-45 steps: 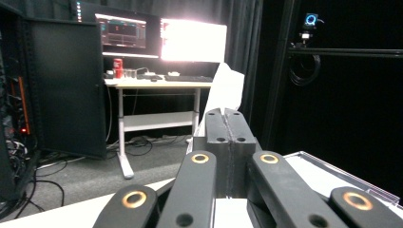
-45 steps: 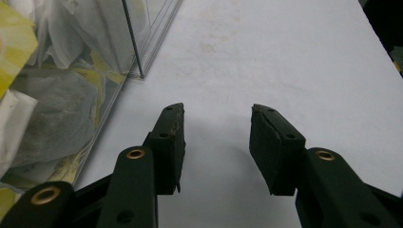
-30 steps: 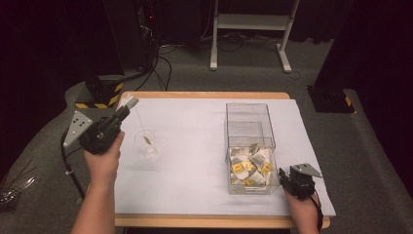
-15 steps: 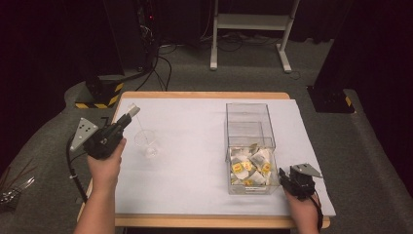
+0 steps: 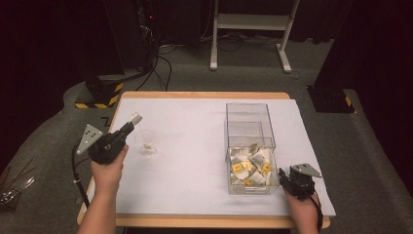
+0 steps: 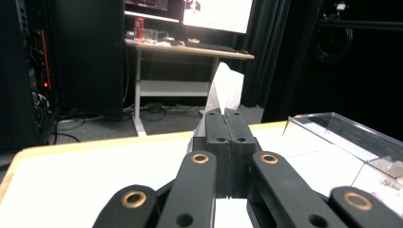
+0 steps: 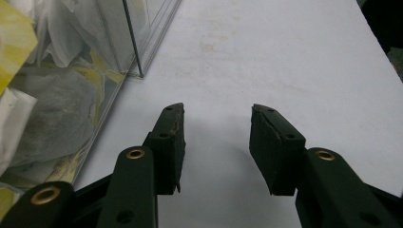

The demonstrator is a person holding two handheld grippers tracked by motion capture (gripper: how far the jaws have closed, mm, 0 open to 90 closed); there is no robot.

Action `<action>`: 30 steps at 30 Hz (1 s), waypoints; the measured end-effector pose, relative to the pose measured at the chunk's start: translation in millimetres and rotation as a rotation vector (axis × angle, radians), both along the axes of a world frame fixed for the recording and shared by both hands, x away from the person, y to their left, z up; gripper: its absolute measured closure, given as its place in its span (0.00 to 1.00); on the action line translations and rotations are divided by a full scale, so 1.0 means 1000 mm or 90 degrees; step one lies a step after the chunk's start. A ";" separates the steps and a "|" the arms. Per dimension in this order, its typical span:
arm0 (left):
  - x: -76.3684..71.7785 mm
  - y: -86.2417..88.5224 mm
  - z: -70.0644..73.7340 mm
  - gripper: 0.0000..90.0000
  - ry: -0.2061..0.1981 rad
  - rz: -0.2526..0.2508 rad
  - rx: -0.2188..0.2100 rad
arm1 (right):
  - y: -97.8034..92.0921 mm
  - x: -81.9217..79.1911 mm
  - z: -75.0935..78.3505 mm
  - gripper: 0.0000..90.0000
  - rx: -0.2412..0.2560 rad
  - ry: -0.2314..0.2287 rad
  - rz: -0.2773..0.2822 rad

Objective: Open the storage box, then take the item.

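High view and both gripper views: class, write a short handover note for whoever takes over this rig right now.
Left gripper: jaws shut on a white paper tea bag tag, held at the table's left, beside the small clear glass cup.
Right gripper: open, empty, resting on the white table cover just right of the clear plastic box.
Box: its near compartment holds tea bags with yellow tags; the far one looks empty.
Done: something small lies in the cup, seemingly a tea bag.
Left: probably release the tag, then fetch the next bag.
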State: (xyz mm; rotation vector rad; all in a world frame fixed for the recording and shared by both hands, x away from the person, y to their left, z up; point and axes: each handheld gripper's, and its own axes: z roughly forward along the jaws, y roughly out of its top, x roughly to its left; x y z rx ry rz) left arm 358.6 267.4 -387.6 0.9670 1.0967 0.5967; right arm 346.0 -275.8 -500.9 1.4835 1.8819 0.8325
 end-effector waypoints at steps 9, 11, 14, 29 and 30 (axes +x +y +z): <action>0.004 -0.003 -0.025 1.00 0.044 -0.007 0.011 | 0.000 0.000 0.000 0.62 0.000 0.000 0.000; 0.006 -0.004 -0.030 1.00 0.054 -0.006 0.015 | 0.000 0.000 0.000 0.62 0.000 0.000 0.001; 0.008 -0.003 -0.037 1.00 0.066 -0.004 0.020 | 0.000 0.000 0.000 0.62 -0.001 0.000 0.001; 0.016 -0.006 -0.057 1.00 0.108 0.017 0.043 | 0.001 0.000 0.000 0.62 -0.004 0.002 -0.001; 0.017 -0.007 -0.059 1.00 0.110 0.017 0.050 | 0.001 0.000 0.000 0.62 -0.003 0.002 -0.001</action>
